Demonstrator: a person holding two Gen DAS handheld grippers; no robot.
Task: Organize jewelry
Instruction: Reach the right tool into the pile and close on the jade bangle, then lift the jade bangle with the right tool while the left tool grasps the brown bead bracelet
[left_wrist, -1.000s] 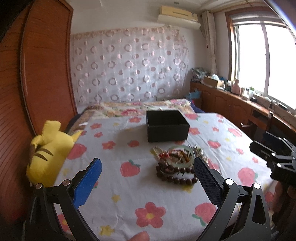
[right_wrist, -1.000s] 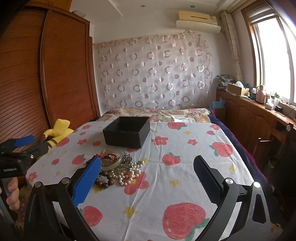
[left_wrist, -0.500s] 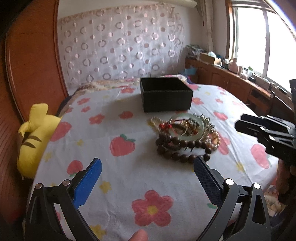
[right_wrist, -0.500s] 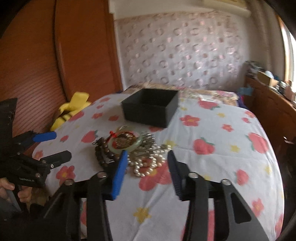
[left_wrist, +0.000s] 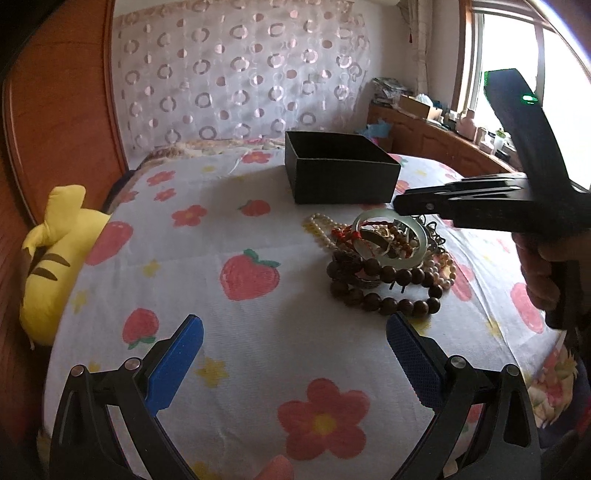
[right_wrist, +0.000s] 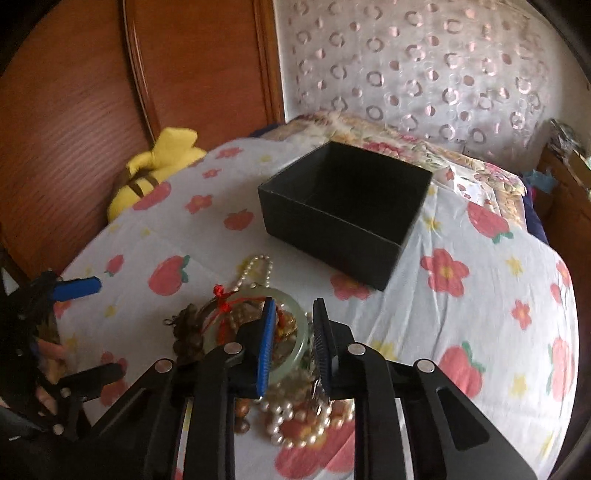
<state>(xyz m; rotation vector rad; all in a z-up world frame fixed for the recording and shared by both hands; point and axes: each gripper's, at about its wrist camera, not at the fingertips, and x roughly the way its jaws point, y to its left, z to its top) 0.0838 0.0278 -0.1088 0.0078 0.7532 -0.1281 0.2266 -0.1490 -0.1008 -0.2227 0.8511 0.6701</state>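
Straddling the jade bangle's (right_wrist: 295, 334) rim, the right gripper's (right_wrist: 293, 314) jaws stand narrowed.

Yellow plush toy (left_wrist: 55, 258) (striped), patterned curtain (left_wrist: 240, 74), perhaps wooden wardrobe (right_wrist: 110, 92)

Left tool (left_wrist: 293, 326) wide, right tool (right_wrist: 293, 314) narrowed.

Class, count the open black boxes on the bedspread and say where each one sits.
1. The black box sits behind the jewelry pile on the strawberry bedspread; no others visible.
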